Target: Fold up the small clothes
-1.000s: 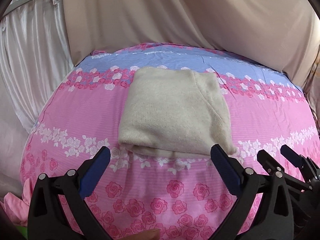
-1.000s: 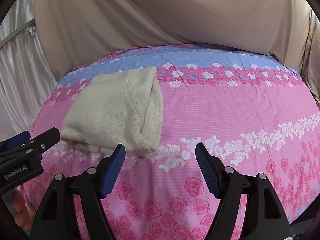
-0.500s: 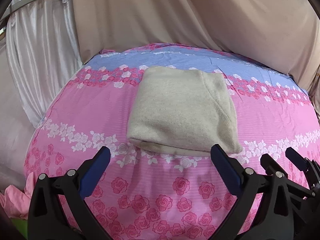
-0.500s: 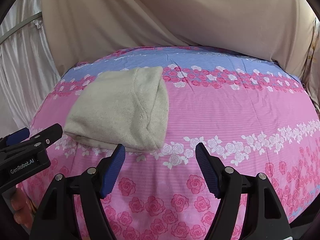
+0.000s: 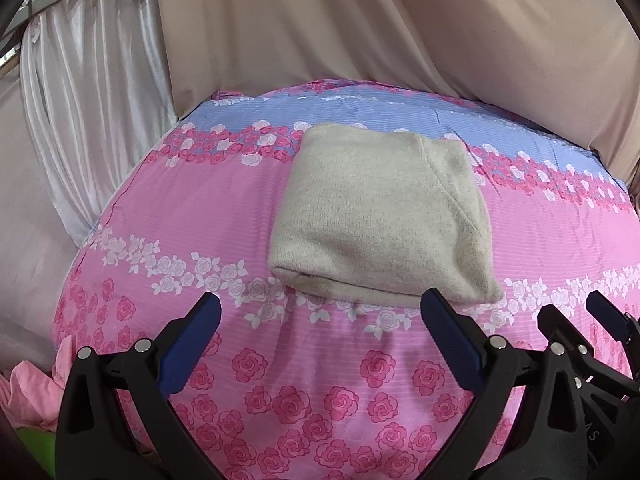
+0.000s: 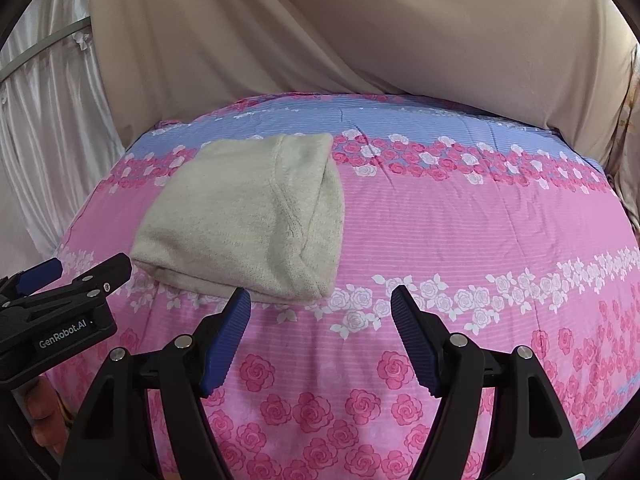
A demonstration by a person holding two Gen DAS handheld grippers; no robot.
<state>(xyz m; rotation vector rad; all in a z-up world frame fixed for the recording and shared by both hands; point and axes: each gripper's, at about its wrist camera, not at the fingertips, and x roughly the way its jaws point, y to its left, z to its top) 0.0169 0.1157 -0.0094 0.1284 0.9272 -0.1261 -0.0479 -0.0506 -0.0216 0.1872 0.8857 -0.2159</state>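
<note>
Far left, white satin curtains (image 5: pixel 88 120) hang beside a beige drape (image 5: pixel 360 32) that backs the whole scene. At the near left edge a scrap of pink cloth (image 5: pixel 32 392) bunches below the bed. My left gripper (image 5: pixel 320 332) hovers low over the pink rose-print bedspread (image 5: pixel 180 220), its blue-padded fingers (image 5: pixel 192 340) spread wide and holding nothing. Just beyond them, near the middle of the bed, the cream knitted garment (image 5: pixel 380 216) lies folded into a neat, thick rectangle, its folded edge towards me. My right gripper (image 6: pixel 320 332) sits to the right of it, also wide apart and empty, the garment (image 6: pixel 248 216) resting just past its left finger. Compared with a second ago, both grippers have drawn back a little and the garment has not shifted or sprung open. I judge this piece is finished: the fold holds by itself, and nothing unfolded is visible on the bed.
</note>
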